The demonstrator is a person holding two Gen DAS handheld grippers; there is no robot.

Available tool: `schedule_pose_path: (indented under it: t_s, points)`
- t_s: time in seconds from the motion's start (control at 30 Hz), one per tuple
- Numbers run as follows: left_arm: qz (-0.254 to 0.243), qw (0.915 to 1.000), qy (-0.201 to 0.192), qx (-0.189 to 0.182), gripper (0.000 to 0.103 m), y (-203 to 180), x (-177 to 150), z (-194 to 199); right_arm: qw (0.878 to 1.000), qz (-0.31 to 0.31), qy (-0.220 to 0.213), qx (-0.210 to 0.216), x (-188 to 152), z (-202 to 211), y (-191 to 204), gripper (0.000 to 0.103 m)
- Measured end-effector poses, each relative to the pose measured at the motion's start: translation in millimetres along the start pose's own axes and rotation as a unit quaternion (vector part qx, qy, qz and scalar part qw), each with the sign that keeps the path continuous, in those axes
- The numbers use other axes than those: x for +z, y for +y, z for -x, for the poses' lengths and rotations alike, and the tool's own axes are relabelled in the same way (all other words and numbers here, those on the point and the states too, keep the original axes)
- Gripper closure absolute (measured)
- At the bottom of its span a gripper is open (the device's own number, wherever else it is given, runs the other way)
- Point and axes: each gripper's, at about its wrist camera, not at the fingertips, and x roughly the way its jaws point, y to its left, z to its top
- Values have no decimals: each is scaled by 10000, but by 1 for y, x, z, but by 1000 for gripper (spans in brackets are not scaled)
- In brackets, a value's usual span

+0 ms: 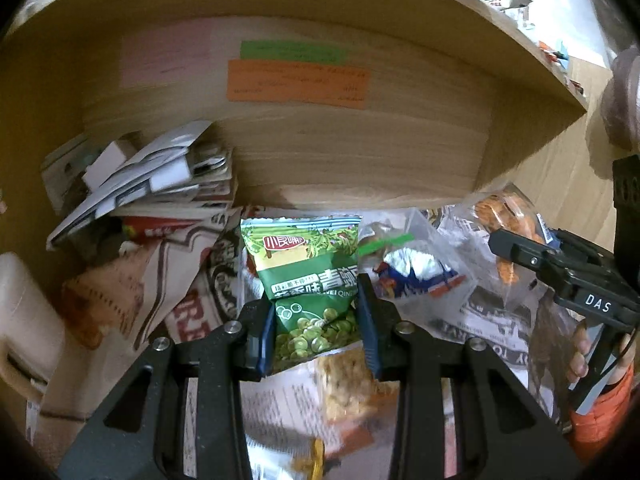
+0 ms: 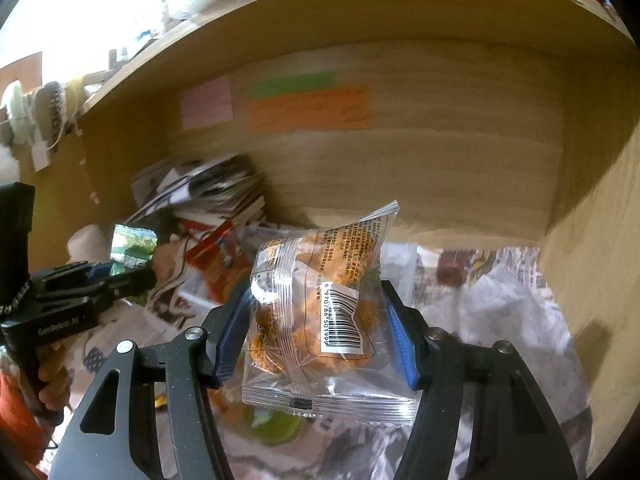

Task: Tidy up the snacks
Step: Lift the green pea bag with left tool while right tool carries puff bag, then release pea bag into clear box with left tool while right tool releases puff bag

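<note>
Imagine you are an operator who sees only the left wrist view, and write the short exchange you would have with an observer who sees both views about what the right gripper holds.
Operator: My left gripper has a green pea packet. Is the right gripper carrying anything?
Observer: Yes, its jaws are closed on a clear snack packet of orange pieces.
Operator: Any markings on it?
Observer: A white barcode label faces the camera.
Operator: What lies to its right?
Observer: A wooden side wall, with crumpled newspaper on the floor beside it.
</note>
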Motion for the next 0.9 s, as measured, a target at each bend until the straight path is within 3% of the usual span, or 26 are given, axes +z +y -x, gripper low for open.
schedule_pose_path:
  t_s: [0.63,0.83,0.9]
  points:
    - [-105,9984,531,183,67,6,25,-94,9976,-176,488,-455,24,-87,-35,45]
    - [-11,9978,633,178,66,7,26,-105,9960,-237,711,-483,25,-101,-39,37]
    - [17,9978,640,151,63,8,26,-104,9957,-222,718,-534,25,-102,-39,30]
